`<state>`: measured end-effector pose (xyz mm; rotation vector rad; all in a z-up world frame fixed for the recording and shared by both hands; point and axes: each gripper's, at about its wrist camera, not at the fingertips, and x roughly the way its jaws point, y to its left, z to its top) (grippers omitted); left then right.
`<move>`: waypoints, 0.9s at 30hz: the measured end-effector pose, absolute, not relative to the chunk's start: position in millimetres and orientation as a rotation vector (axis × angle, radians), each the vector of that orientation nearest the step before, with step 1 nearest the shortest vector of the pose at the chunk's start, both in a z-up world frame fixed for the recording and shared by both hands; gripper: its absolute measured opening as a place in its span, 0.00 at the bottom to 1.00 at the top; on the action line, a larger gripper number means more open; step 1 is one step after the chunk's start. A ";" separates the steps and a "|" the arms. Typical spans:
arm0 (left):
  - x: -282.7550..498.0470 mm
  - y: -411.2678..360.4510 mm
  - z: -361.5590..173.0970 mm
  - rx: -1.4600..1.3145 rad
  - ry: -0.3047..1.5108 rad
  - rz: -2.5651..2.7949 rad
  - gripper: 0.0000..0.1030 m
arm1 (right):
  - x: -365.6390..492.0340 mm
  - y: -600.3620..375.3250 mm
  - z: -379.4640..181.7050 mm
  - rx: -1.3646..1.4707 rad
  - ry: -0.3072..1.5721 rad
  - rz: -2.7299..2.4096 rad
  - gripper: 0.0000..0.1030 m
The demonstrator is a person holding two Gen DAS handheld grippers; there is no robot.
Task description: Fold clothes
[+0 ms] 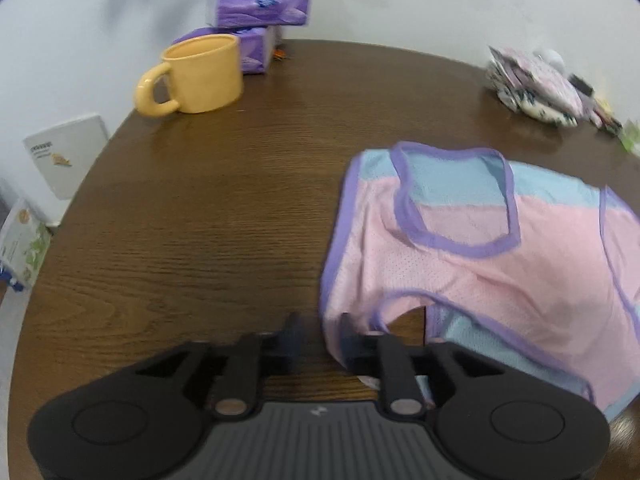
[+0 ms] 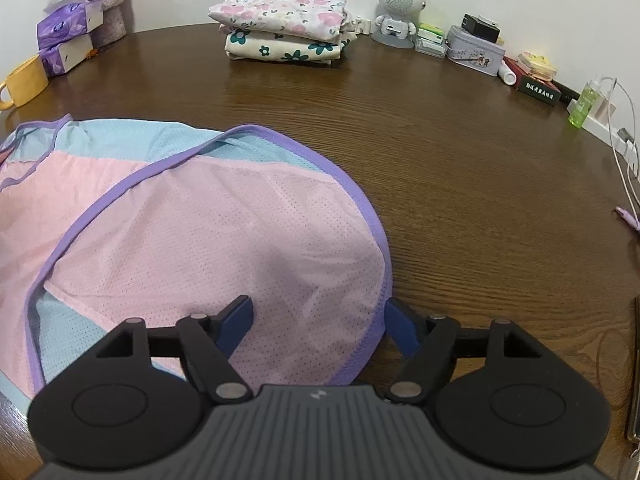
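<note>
One dark wooden surface carries everything here. A pink and blue mesh vest with purple trim lies spread across its near side, partly folded. The right gripper has its jaws spread wide astride the vest's purple-edged corner. The left gripper sits at the opposite edge, jaws apart, one finger touching the cloth. Folded floral clothes are stacked well behind; a yellow mug stands beside purple tissue packs.
</note>
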<state>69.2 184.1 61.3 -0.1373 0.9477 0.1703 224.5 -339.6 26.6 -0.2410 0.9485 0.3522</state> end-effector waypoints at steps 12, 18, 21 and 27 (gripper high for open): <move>165.0 136.0 59.4 0.073 1.010 -0.025 0.09 | 223.9 -340.3 25.7 -0.228 0.947 0.343 0.72; 193.9 134.6 51.9 0.112 0.988 0.099 0.00 | 224.3 -338.5 26.1 -0.241 0.948 0.346 0.72; 201.3 141.8 54.6 0.065 0.966 0.156 0.01 | 224.0 -338.0 26.2 -0.249 0.945 0.346 0.72; 199.9 158.8 59.2 -0.070 0.920 0.155 0.35 | 223.0 -338.8 25.2 -0.246 0.937 0.345 0.74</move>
